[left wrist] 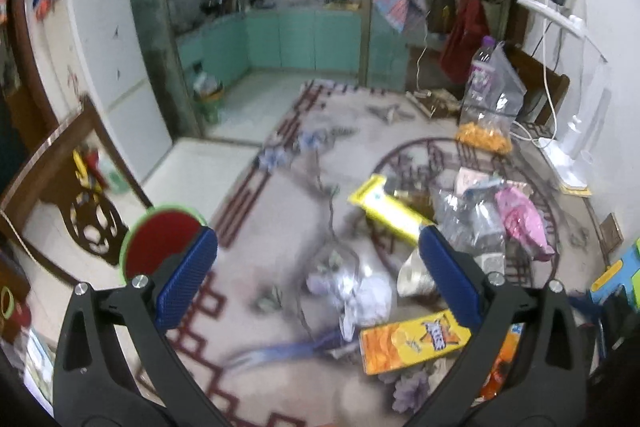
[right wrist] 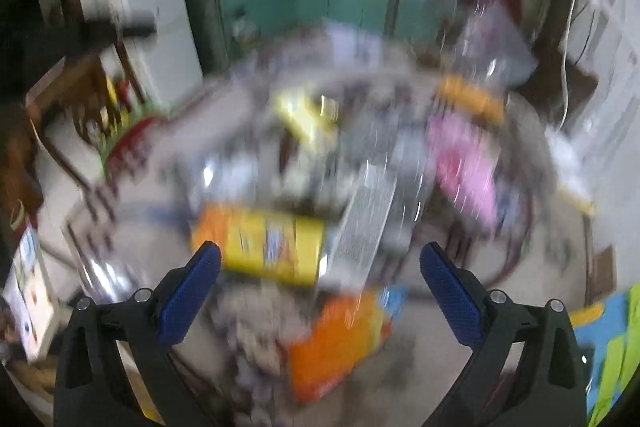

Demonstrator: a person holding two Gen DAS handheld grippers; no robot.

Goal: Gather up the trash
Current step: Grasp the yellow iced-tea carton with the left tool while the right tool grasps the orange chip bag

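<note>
The left gripper (left wrist: pixel 318 245) hangs above a table with a pale patterned cloth (left wrist: pixel 256 227). Its two blue pads are spread wide apart, and nothing sits between them.

The trash lies in a heap on the right part of the cloth. An orange and yellow snack box (left wrist: pixel 412 341) lies flat, close to the right pad. Just beyond it is a crumpled white and clear wrapper (left wrist: pixel 360 291). A long yellow wrapper (left wrist: pixel 386 209) lies farther off, and a pink crinkly bag (left wrist: pixel 520 221) is to its right, beside some clear plastic bags (left wrist: pixel 468 215). A tall clear bag with orange snacks at the bottom (left wrist: pixel 490 107) stands near the wall, in front of a purple bottle (left wrist: pixel 482 67). A round red and green lid (left wrist: pixel 160 243) peeks out behind the left pad.

The right gripper (right wrist: pixel 320 263) is spread wide too, holding nothing. Its view is very blurry (most shapes are smeared). I can still pick out the snack box (right wrist: pixel 260 247) lying just beyond the pads, an orange packet (right wrist: pixel 340 339) below them, and the pink bag (right wrist: pixel 464 163) farther back.
</note>
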